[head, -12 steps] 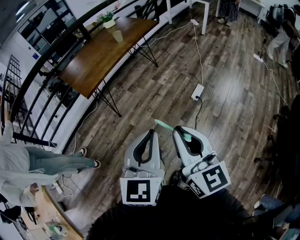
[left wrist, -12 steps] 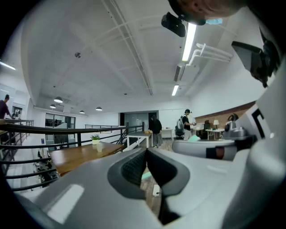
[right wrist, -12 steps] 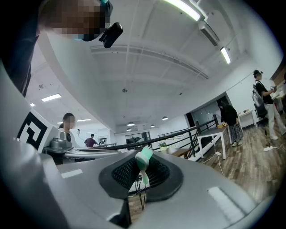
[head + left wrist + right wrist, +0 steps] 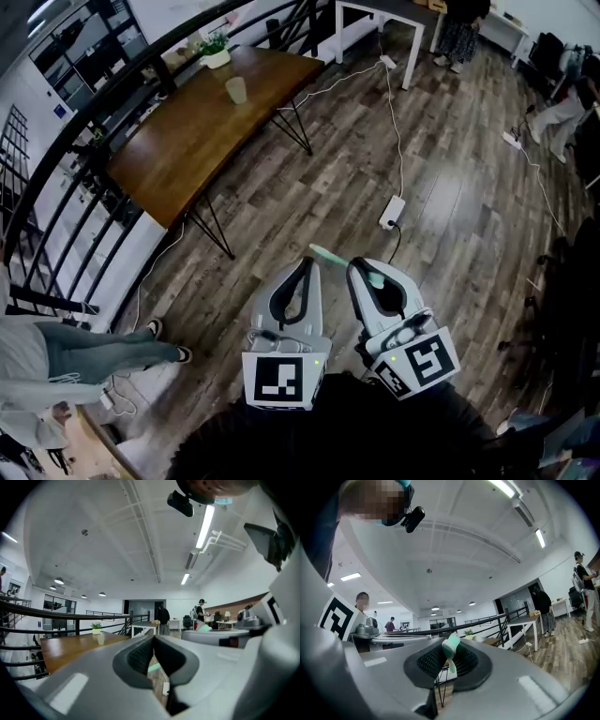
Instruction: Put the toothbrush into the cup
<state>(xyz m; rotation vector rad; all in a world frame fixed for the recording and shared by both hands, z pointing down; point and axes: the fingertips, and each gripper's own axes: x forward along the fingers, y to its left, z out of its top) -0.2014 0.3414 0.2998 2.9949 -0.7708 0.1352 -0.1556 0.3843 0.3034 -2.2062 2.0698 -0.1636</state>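
A mint-green toothbrush (image 4: 324, 252) sticks out to the left of my right gripper (image 4: 359, 262), which is shut on it near its head. In the right gripper view the toothbrush (image 4: 451, 651) stands clamped between the black pads. My left gripper (image 4: 305, 264) is held beside the right one, its jaws shut with nothing between them. Both are held level above the wooden floor. The pale cup (image 4: 235, 89) stands far ahead on the long brown table (image 4: 178, 150). In the left gripper view the cup (image 4: 101, 638) shows small on the table, left of the jaws.
A potted plant (image 4: 216, 52) stands on the table's far end, past the cup. A black railing (image 4: 84, 122) runs along its left side. A white power strip (image 4: 394, 186) with cables lies on the floor ahead. A person's legs (image 4: 103, 352) are at the left.
The table and cup have shifted slightly lower and left in the head view. The person at the left has slid down-left. Both grippers keep their pose, toothbrush still held.
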